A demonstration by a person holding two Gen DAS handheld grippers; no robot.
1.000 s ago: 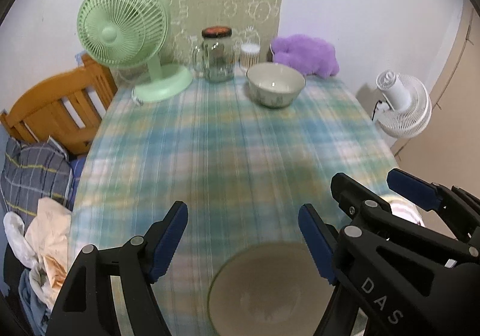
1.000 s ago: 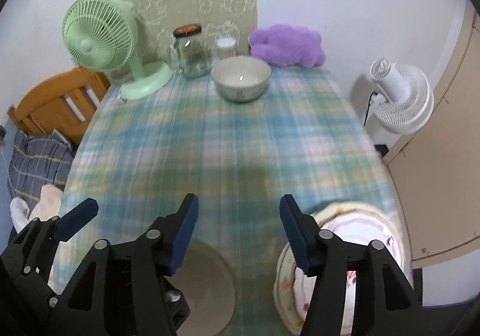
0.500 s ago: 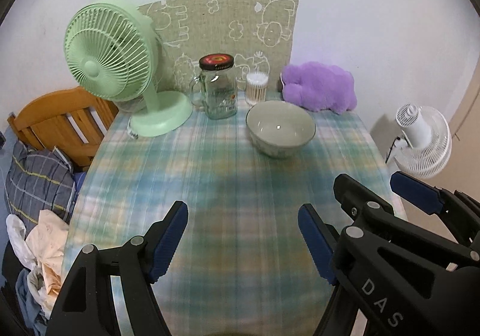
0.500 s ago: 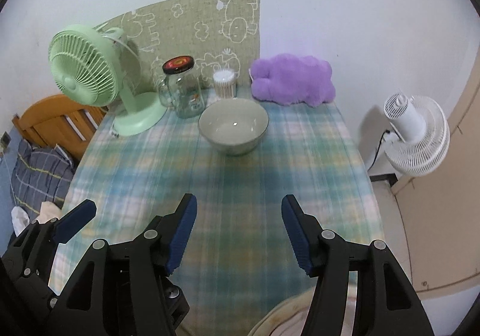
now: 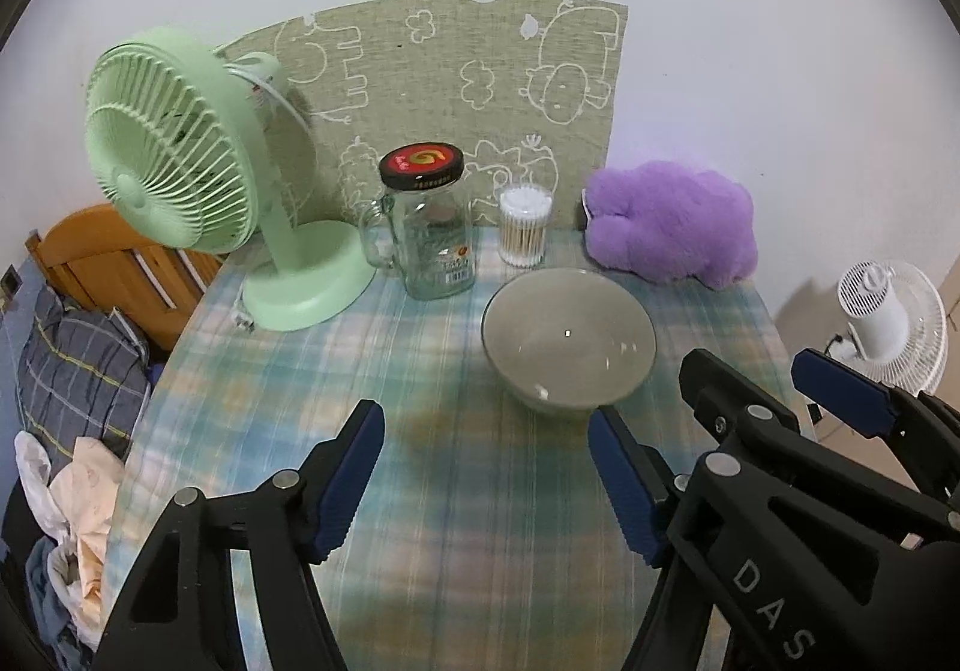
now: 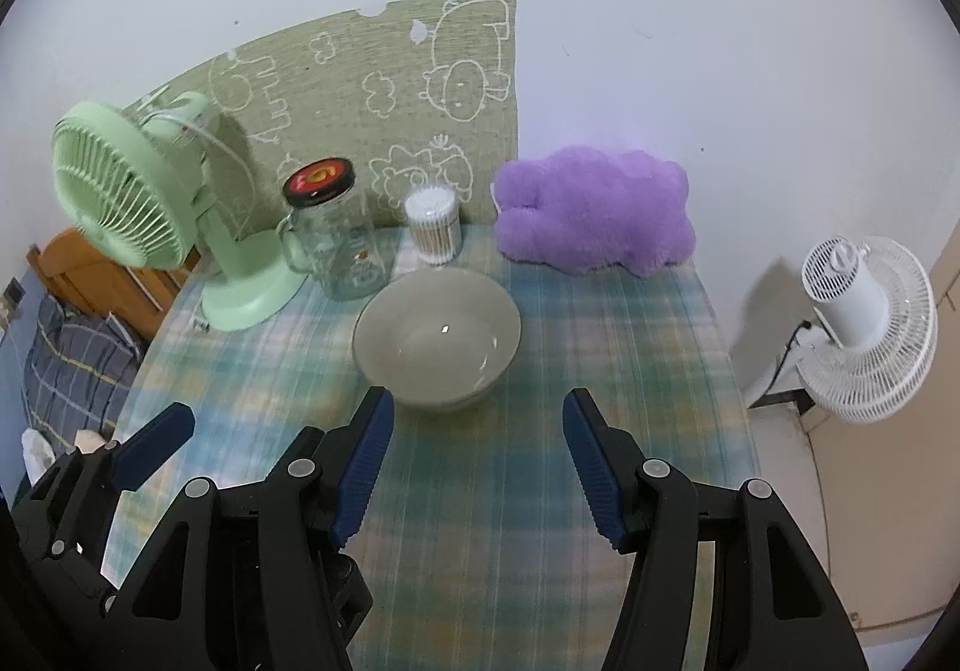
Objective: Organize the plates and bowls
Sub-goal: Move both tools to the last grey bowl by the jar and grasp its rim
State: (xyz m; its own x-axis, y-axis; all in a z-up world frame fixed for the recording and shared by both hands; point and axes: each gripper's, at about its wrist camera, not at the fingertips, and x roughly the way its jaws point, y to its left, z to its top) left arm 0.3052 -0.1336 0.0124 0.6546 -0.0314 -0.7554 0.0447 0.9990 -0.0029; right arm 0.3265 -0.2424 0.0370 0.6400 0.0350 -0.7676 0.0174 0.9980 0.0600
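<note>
We hold the left gripper [image 5: 486, 467] and right gripper [image 6: 477, 452] wide open, both empty, bowl [image 6: 437, 338] at twelve o'clock.

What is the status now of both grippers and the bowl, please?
Left gripper and right gripper open, both empty. Ceramic bowl upright on the plaid tablecloth, untouched, just ahead of the right jaws. Glass jar and cotton swabs close behind it.

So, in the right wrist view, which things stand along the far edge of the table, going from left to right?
Green fan → glass jar → cotton swab container → purple plush toy.
</note>
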